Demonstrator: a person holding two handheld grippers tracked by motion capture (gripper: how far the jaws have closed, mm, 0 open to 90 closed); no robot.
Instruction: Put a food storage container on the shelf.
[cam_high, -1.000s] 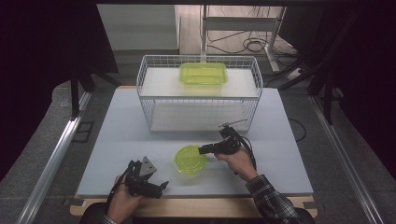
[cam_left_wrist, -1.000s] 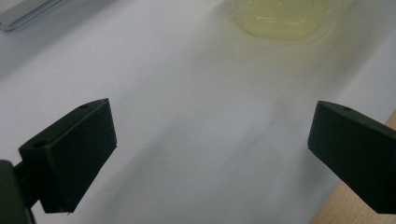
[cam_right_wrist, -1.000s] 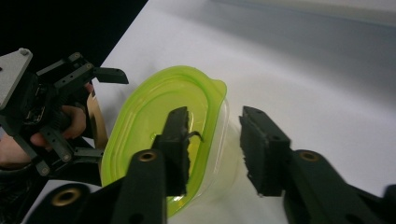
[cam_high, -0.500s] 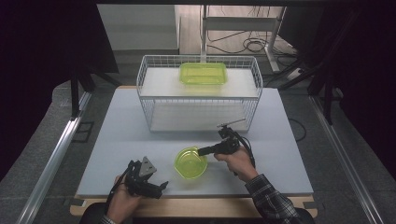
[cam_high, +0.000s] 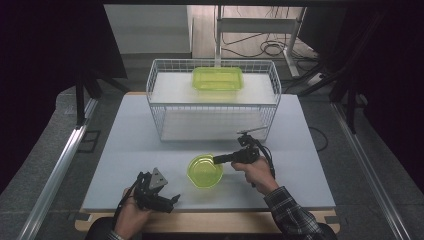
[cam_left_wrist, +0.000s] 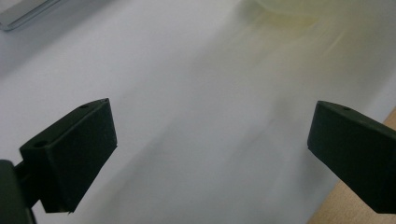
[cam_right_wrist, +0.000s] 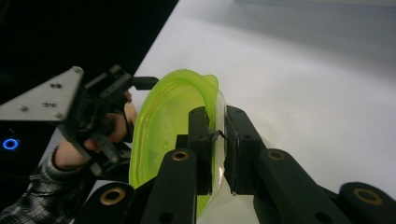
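Observation:
A translucent yellow-green bowl (cam_high: 204, 171) sits at the front middle of the white table. My right gripper (cam_high: 216, 160) reaches in from the right. Its jaws have just been closing and now pinch the bowl's rim. In the right gripper view the right gripper (cam_right_wrist: 219, 126) has one pad inside the bowl (cam_right_wrist: 163, 116) and one outside, and the bowl looks tipped up. My left gripper (cam_high: 171, 202) rests near the front edge, left of the bowl. In its own view the left gripper (cam_left_wrist: 212, 126) is open with nothing between the jaws, and the bowl (cam_left_wrist: 289, 7) is a yellow blur ahead.
A white wire basket (cam_high: 150, 85) stands at the back of the table (cam_high: 125, 140). A yellow-green rectangular container (cam_high: 218, 79) lies on its upper shelf. The table's wooden front edge (cam_left_wrist: 364, 212) is just beside the left gripper.
The right gripper has moved a little left onto the bowl's right rim and shut on it, and the bowl has shifted slightly. The left gripper has stayed where it was.

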